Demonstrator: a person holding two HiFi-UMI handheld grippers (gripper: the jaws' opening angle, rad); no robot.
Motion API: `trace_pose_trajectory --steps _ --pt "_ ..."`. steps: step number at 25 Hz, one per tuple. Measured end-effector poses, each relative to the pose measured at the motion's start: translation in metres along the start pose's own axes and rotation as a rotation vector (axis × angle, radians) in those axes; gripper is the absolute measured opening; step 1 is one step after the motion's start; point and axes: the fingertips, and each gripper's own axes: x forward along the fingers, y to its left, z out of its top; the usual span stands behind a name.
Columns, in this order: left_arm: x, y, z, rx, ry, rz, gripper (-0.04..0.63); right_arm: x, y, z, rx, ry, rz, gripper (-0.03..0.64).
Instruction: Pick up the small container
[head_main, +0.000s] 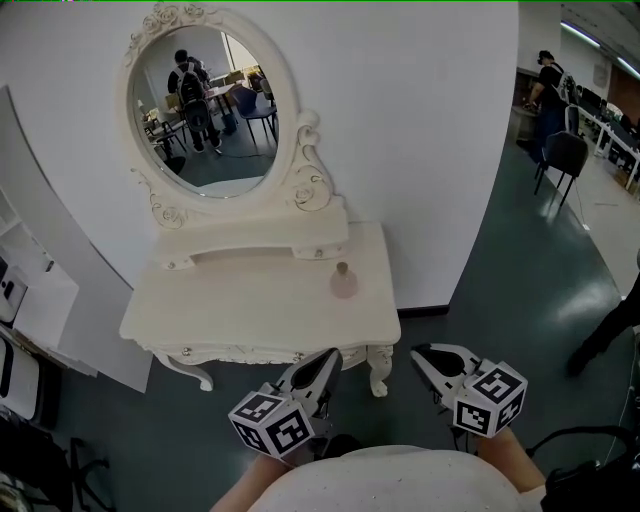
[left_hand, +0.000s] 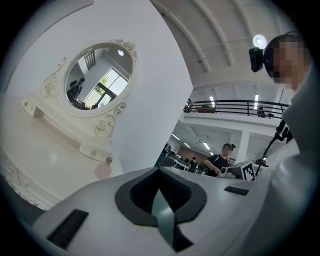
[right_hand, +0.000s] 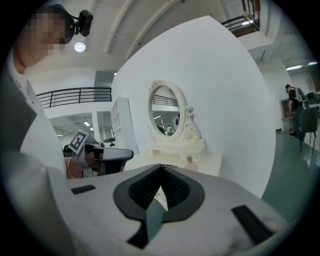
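The small container (head_main: 343, 281) is a pale pink bottle with a stopper. It stands upright near the right end of a cream dressing table (head_main: 230, 315), below the mirror's base. The left gripper view shows the bottle (left_hand: 103, 170) at left, and the right gripper view shows it (right_hand: 190, 162) ahead. My left gripper (head_main: 328, 357) hangs just in front of the table's front edge, jaws together and empty. My right gripper (head_main: 420, 355) is over the floor, right of the table's front leg, also shut and empty. Both are well short of the bottle.
An oval mirror (head_main: 205, 110) in a carved frame rises at the table's back against a white wall. White shelving and panels (head_main: 35, 300) stand at left. At right is dark floor, with a chair (head_main: 563, 155) and people (head_main: 548, 85) farther off.
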Motion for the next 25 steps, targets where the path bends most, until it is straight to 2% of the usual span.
trace_pose_trajectory --steps 4,7,10,20,25 --pt "0.005 0.015 0.002 -0.036 0.0 0.002 0.002 0.015 -0.006 -0.007 0.033 0.022 0.0 -0.002" --pt "0.014 0.031 0.005 -0.117 -0.01 -0.033 0.002 0.029 -0.014 -0.008 0.05 0.036 -0.011 -0.002" --pt "0.031 0.058 0.006 -0.152 0.036 -0.014 0.002 0.049 -0.025 -0.004 0.061 0.048 -0.03 -0.002" --pt "0.079 0.142 0.073 -0.123 0.105 -0.058 0.002 0.147 -0.055 0.043 0.088 0.009 -0.086 -0.002" --pt "0.096 0.178 0.109 -0.052 0.137 -0.088 0.002 0.188 -0.069 0.064 0.134 -0.035 -0.122 -0.002"
